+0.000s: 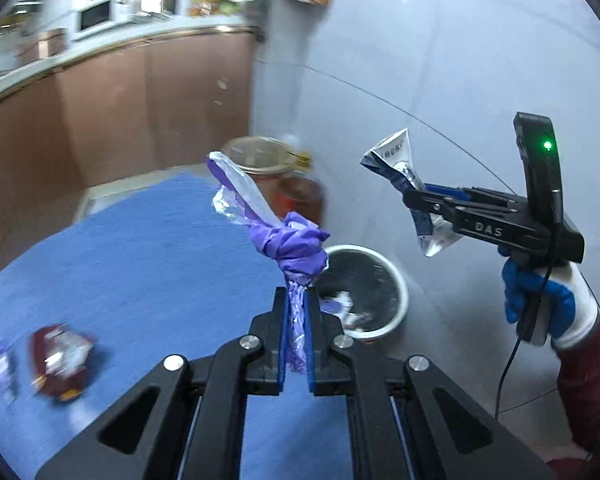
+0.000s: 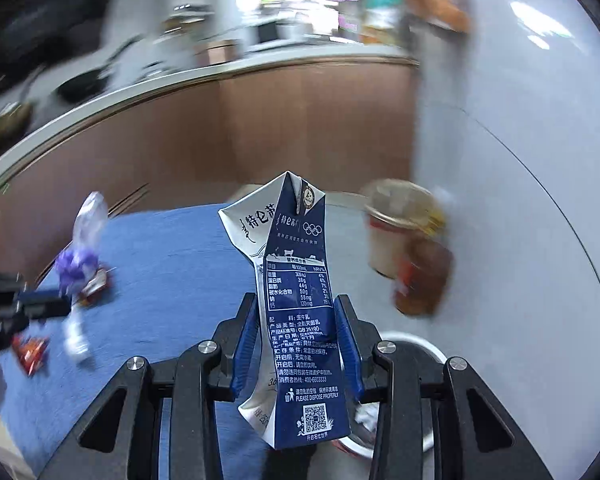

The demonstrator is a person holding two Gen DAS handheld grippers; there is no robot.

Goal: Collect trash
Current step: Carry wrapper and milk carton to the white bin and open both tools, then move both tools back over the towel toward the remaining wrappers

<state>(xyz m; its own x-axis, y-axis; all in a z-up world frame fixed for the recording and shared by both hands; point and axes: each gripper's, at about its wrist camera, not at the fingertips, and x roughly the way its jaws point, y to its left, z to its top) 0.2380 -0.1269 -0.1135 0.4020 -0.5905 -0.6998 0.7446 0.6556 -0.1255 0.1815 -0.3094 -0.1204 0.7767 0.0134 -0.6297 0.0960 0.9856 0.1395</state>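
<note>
My left gripper (image 1: 296, 300) is shut on a knotted purple plastic bag (image 1: 288, 240) and holds it up above the blue table's right edge. My right gripper (image 2: 296, 320) is shut on a flattened blue and white milk carton (image 2: 296, 320); it also shows in the left wrist view (image 1: 410, 192) to the right, above the floor. A white round bin (image 1: 398, 280) with a dark inside and some white trash stands on the floor below, just right of the bag. In the right wrist view the bin (image 2: 424, 340) lies under the carton.
A red snack wrapper (image 1: 62, 362) and a small purple packet (image 1: 4, 364) lie on the blue table (image 1: 140, 272) at the left. A lidded cup (image 1: 260, 158) and a brown jar (image 1: 304, 196) are beyond the bag. Brown cabinets (image 1: 120, 108) run behind.
</note>
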